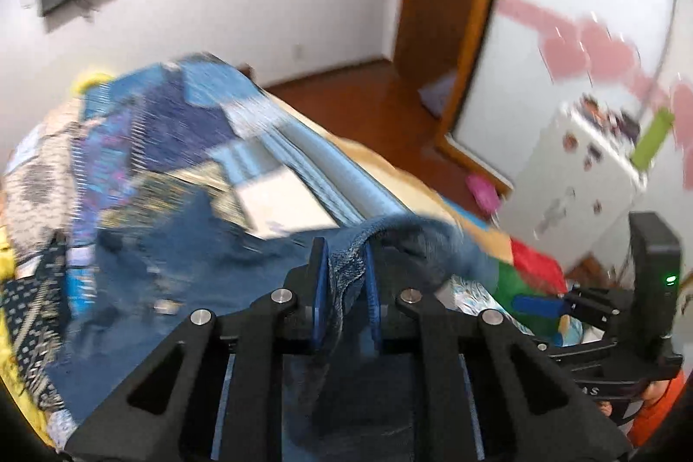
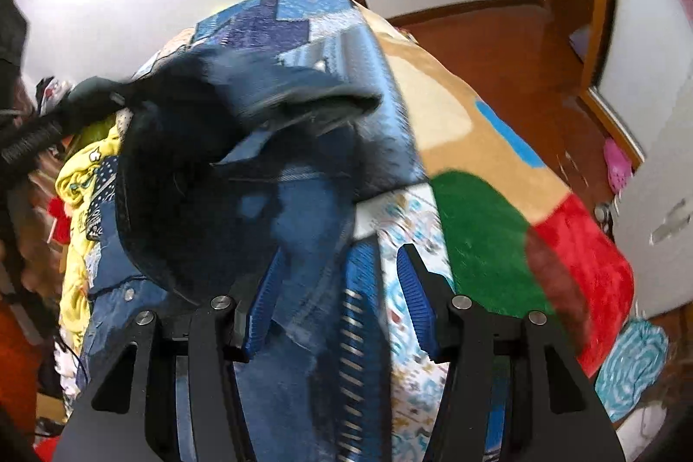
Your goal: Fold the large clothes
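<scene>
My left gripper (image 1: 345, 280) is clamped on a denim hem of the jeans (image 1: 182, 289), which spread ahead of it. My right gripper (image 2: 335, 289) stands half-open astride denim; whether its pads press, I cannot tell.

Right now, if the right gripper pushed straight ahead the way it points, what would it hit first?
Probably the denim garment: it hangs bunched just ahead of the right gripper and already lies between its fingers. The bed's quilt lies behind it. Depth is unclear.
</scene>
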The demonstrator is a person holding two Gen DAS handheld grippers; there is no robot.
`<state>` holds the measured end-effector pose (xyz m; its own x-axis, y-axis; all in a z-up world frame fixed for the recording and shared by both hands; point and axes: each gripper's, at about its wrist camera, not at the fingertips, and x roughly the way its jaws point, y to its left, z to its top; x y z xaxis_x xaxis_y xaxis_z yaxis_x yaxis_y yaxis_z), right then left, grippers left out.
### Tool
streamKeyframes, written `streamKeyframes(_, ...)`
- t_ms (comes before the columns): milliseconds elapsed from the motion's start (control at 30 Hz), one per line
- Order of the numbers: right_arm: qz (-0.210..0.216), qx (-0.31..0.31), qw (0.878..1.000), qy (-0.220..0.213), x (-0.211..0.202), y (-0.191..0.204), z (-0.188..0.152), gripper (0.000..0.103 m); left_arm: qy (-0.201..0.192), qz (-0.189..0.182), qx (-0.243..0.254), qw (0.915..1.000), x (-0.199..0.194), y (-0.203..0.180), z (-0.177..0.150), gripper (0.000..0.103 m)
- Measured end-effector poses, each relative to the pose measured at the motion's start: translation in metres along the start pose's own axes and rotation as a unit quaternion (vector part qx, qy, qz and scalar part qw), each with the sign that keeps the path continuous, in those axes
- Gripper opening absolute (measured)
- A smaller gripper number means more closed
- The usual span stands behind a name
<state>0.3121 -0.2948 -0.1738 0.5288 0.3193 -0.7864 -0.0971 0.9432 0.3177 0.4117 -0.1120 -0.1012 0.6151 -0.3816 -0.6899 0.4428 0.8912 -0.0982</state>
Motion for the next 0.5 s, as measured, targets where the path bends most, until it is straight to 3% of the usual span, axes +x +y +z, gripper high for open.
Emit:
streamKeyframes(100,0.004,-0.02,1.0,-0.004,0.002,0.014,0.007,0.053,-0.027,0.021,-0.025,0.9991,-0.035,0.031,-0.006,0.015)
streamKeyframes(167,0.005,-0.027,1.0,-0.004,0.007,0.02,0.008,0.062,-0.037,0.037,-0.038,0.9979,-0.054,0.05,-0.018,0.015)
streamKeyframes(233,0.002,-0.033,0.999,0.0,0.014,0.025,0.007,0.063,-0.039,0.052,-0.058,0.9962,-0.068,0.069,-0.033,0.015)
streamKeyframes(500,-0.026,-0.04,0.996,0.071,0.061,0.033,-0.009,0.063,0.014,0.103,-0.149,0.9833,-0.079,0.144,-0.135,0.007)
